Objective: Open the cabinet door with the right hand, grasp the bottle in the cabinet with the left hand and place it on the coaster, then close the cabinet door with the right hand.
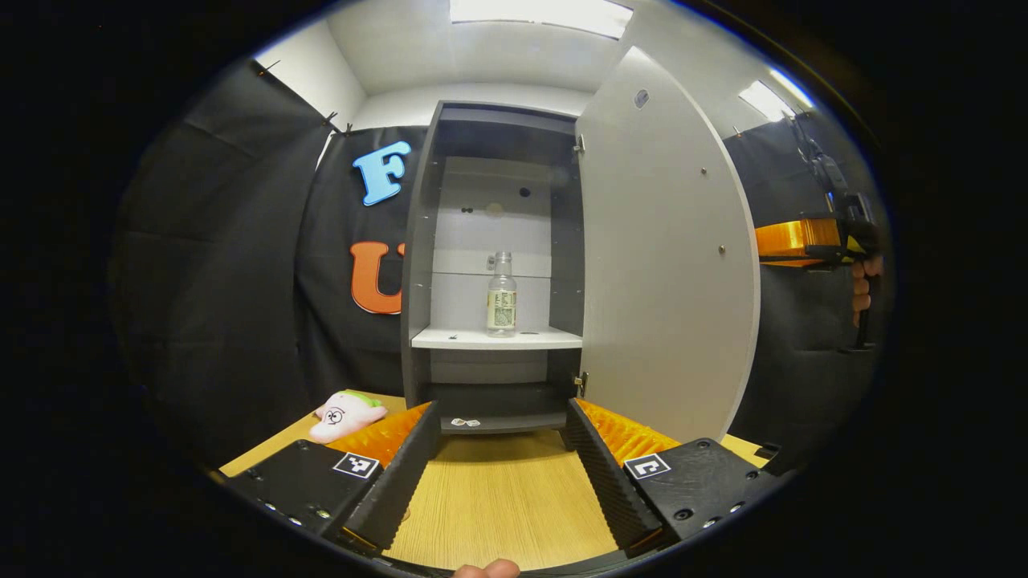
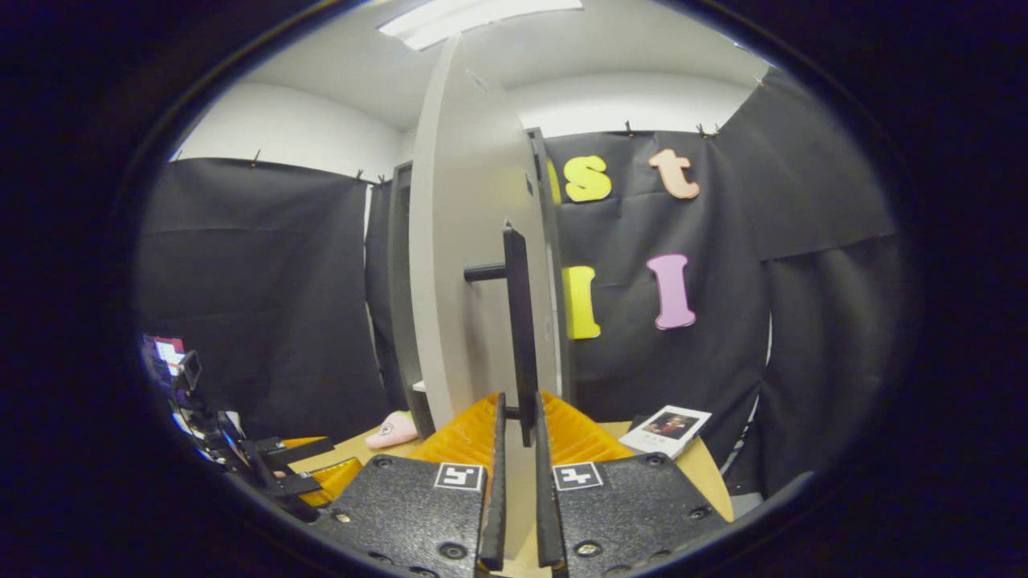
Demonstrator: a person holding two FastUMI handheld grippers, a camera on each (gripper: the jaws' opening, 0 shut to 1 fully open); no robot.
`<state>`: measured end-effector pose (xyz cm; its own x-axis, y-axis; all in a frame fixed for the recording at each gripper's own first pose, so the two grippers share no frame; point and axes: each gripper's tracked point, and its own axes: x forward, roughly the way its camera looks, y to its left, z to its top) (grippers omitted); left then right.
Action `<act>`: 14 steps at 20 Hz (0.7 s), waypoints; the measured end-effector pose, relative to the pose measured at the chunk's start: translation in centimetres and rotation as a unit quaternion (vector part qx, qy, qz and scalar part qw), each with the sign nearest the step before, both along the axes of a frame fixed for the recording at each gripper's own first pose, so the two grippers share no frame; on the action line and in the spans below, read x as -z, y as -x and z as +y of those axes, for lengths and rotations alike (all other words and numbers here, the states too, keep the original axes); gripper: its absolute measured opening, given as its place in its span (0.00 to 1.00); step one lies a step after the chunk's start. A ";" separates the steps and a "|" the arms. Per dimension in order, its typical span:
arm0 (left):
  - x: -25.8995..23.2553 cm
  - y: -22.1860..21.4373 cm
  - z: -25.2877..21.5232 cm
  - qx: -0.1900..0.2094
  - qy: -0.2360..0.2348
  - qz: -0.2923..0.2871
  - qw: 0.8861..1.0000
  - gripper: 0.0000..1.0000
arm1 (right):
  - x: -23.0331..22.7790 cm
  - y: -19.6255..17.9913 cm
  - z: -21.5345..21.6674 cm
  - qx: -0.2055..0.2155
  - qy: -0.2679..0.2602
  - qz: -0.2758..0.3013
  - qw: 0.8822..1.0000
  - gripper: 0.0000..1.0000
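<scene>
2 tongs differ: left tongs (image 1: 502,474) gape before the cabinet (image 1: 490,265); right tongs (image 2: 516,482) clamp the handle (image 2: 518,329). Bottle (image 1: 501,294) stands on the cabinet's shelf (image 1: 496,339). A careless reach could topple it.

The light wood-grain table (image 1: 502,498) carries a tall grey cabinet (image 1: 418,265) at its far edge, a pink plush toy with a green patch (image 1: 347,415) lying just left of the cabinet's foot, and a white card with a dark picture (image 2: 666,429) near the right corner. Inside the cabinet, a white shelf (image 1: 466,339) bears an upright clear plastic bottle with a pale label (image 1: 502,294).
</scene>
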<state>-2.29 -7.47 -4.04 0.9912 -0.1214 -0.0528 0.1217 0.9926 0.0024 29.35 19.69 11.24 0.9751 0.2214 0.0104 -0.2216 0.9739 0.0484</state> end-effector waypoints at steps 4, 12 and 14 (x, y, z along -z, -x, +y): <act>0.4 0.2 -0.2 0.003 -0.002 0.007 1.000 0.95 | 0.2 -0.2 -0.1 -0.006 -0.004 -0.001 1.000 0.18; 0.3 1.0 0.2 -0.010 -0.005 0.008 1.000 0.95 | 2.7 1.0 -1.8 0.025 0.031 -0.002 0.999 0.18; 0.3 1.0 0.4 -0.012 -0.008 0.009 1.000 0.95 | 3.5 1.2 -2.2 0.029 0.030 0.008 0.999 0.33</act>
